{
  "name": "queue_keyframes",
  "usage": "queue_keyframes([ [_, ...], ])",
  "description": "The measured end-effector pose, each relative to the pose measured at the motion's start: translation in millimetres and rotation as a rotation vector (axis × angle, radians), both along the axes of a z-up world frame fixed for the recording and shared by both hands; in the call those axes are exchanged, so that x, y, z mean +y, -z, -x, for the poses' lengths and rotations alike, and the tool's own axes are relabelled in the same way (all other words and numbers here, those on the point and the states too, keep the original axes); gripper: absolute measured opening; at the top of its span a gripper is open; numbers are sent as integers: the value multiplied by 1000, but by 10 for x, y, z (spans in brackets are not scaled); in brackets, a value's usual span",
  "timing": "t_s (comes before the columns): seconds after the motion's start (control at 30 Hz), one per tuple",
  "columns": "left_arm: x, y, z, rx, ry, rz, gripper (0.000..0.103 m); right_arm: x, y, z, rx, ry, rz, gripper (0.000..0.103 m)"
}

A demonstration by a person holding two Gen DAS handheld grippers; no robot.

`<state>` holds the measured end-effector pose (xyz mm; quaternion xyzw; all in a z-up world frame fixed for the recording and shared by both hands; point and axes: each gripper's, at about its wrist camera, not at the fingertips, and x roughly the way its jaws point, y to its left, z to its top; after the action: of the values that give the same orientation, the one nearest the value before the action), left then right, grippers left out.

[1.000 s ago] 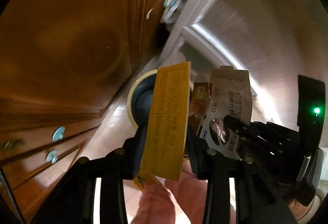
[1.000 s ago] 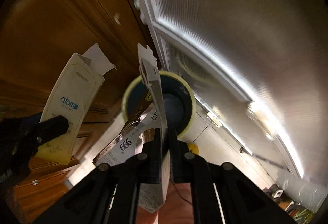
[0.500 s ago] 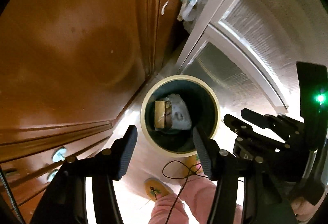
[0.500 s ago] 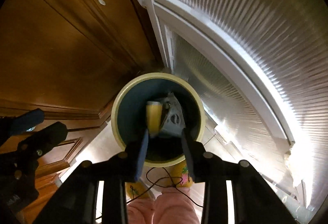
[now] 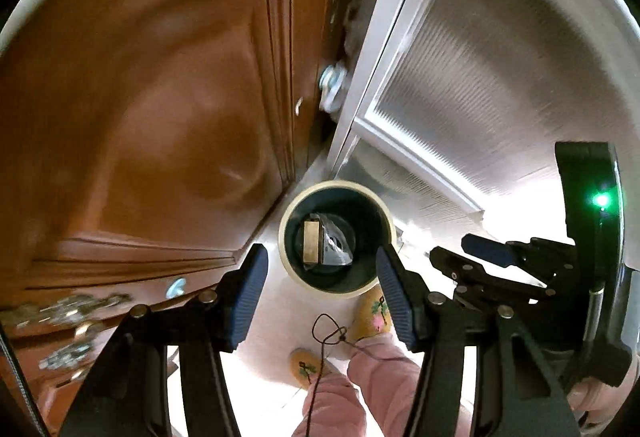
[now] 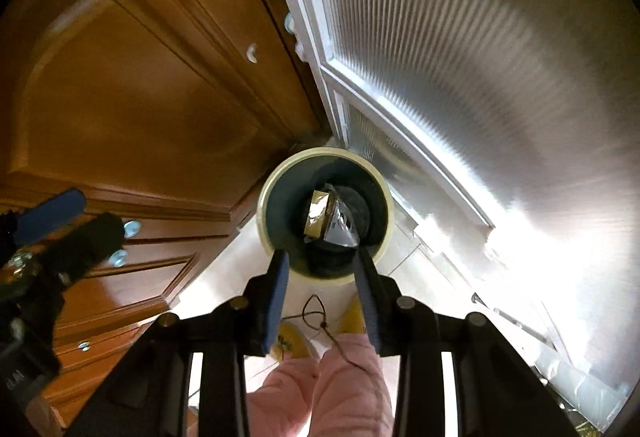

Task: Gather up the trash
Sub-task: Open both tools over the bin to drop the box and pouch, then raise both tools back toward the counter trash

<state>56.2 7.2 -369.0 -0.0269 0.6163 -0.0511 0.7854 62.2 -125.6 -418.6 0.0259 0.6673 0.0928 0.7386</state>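
Both grippers point down over the bin, fingers spread, nothing between them. Left gripper [image 5: 320, 277] has its blue pads wide apart, either side of the bin mouth in the left view. Right gripper [image 6: 320, 273] is parted a bit less, tips over the near rim of the bin in the right view. Right gripper also shows in the left view [image 5: 472, 257] at the right edge, green light on its body. Left gripper shows at the left edge of the right view [image 6: 60, 225], fingers apart too.

Below the fingers: pink trousers [image 5: 348, 393] [image 6: 320, 385], yellow slippers [image 5: 374, 311] [image 6: 294, 341], a thin dark cord [image 5: 328, 337] [image 6: 316, 317] looping over them.

Bin [image 5: 286, 257] [image 6: 264, 237] stands on pale floor [image 5: 268, 317] [image 6: 224, 277], cream rim, dark inside. Trash is in it: a yellow box [image 5: 311, 241] [image 6: 318, 215] standing on end against the left side of a silvery packet [image 5: 336, 243] [image 6: 340, 229], touching it, both near the bin bottom.

Behind the bin on the left, a wooden cabinet [image 5: 160, 109] [image 6: 140, 97] with round knobs [image 5: 176, 287] [image 6: 132, 225]. On the right, a white-framed ribbed glass door [image 5: 500, 77] [image 6: 480, 57]. Bin sits in the corner between the two.
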Motion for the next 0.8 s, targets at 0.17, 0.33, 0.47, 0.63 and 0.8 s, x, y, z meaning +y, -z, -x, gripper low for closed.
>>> queue_keyframes([
  [0.17, 41, -650, 163, -25, 29, 8, 58, 16, -643, 209, -34, -5, -16, 34],
  [0.33, 107, -1313, 333, -95, 57, 34, 67, 75, -1320, 355, -101, -26, -39, 34],
  [0.47, 105, -1696, 385, -148, 69, 29, 68, 59, -1838, 409, -158, -45, -63, 34],
  [0.63, 159, -2251, 385, -236, 70, 23, 68, -11, -2343, 354, -225, -47, -108, 34],
  [0.8, 211, -2703, 205, -279, 40, 38, 68, -161, -2837, 140, -288, -41, -174, 34],
])
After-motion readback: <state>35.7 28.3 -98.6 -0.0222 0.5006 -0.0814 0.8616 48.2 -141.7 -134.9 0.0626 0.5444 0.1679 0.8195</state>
